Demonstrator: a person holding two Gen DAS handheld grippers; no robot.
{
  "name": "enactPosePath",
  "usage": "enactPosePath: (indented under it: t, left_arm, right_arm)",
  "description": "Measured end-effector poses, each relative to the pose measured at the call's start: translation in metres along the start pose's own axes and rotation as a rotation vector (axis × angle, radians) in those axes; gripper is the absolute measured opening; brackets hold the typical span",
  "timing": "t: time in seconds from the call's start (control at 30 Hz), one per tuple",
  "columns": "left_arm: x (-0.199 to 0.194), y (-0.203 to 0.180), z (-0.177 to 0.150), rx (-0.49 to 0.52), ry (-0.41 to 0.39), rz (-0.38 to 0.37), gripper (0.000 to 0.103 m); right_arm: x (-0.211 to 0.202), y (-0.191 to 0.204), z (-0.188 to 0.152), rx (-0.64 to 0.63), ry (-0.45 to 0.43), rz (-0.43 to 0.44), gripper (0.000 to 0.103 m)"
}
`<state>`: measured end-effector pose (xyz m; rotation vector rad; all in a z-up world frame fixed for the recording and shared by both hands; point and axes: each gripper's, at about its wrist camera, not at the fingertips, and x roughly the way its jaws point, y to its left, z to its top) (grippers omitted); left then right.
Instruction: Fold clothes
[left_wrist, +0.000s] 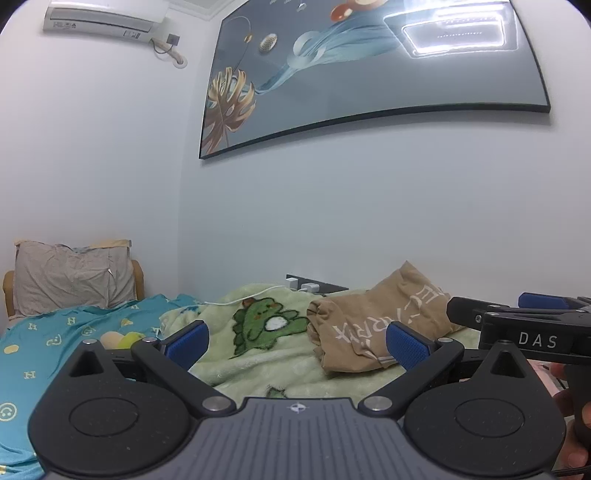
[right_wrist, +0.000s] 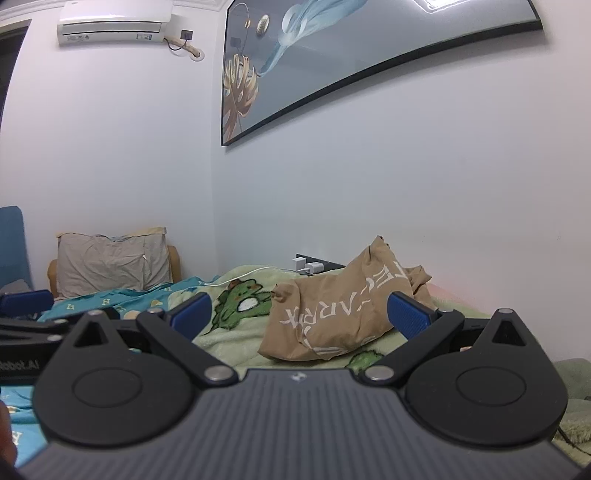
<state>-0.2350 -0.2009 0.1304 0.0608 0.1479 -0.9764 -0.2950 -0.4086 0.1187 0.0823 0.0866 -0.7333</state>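
A tan T-shirt with white lettering (left_wrist: 373, 325) lies bunched and partly folded on the green dinosaur blanket (left_wrist: 258, 354). It also shows in the right wrist view (right_wrist: 332, 314). My left gripper (left_wrist: 297, 341) is open and empty, held above the blanket with the shirt ahead and to the right. My right gripper (right_wrist: 299, 314) is open and empty, with the shirt straight ahead between its blue fingertips (right_wrist: 406, 314). The right gripper's body shows at the right edge of the left wrist view (left_wrist: 535, 332).
A teal sheet (left_wrist: 55, 339) covers the bed's left side, with a grey pillow (left_wrist: 70, 277) against the wooden headboard. A white charger and cable (right_wrist: 306, 266) lie at the wall behind the shirt. A large framed picture (left_wrist: 369, 74) hangs above.
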Motion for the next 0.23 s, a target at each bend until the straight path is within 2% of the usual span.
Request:
enactPosePath:
  t: [0.23]
  left_arm:
    - [-0.0045,-0.0001,-0.0016,0.008,0.001,-0.004,0.103]
  right_arm:
    - [-0.0069,0.0000,-0.0017,0.016,0.004,0.009,0.103]
